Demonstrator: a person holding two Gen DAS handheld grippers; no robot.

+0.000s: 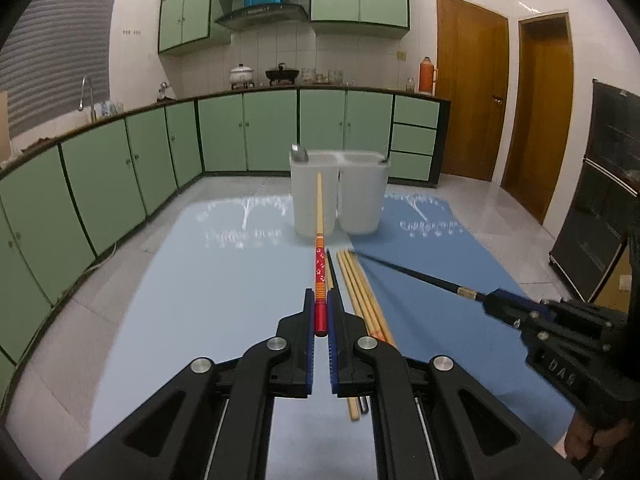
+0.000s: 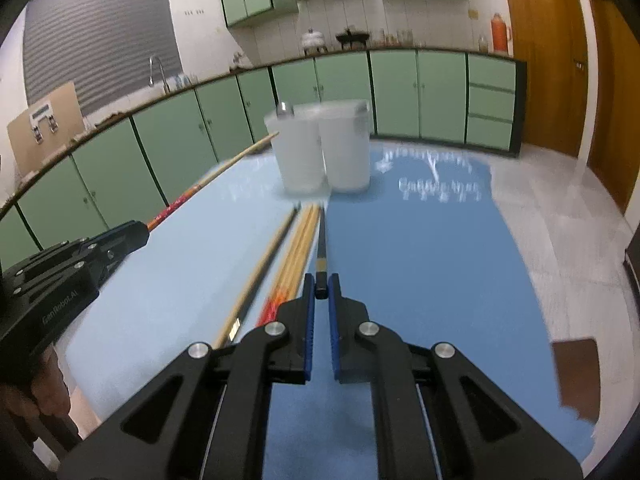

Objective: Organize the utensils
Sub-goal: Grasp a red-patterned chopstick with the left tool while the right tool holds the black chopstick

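My left gripper [image 1: 321, 310] is shut on the red end of a red-and-wood chopstick [image 1: 319, 216], held above the mat and pointing at the left white container [image 1: 314, 200]. In the right wrist view that gripper [image 2: 138, 232] and chopstick [image 2: 208, 178] appear at the left. My right gripper [image 2: 321, 286] is shut on the end of a black chopstick [image 2: 321, 244], which the left wrist view shows slanting in from the right [image 1: 404, 274]. Several wooden chopsticks [image 1: 360, 292] lie on the mat between the grippers. A spoon [image 1: 299, 154] stands in the left container.
A second white container [image 1: 362, 196] stands right of the first. They sit where a light blue mat [image 1: 180, 280] meets a darker blue mat [image 1: 432, 312]. Green cabinets [image 1: 120, 176] run along the left and back. A dark cabinet [image 1: 600, 200] stands at the right.
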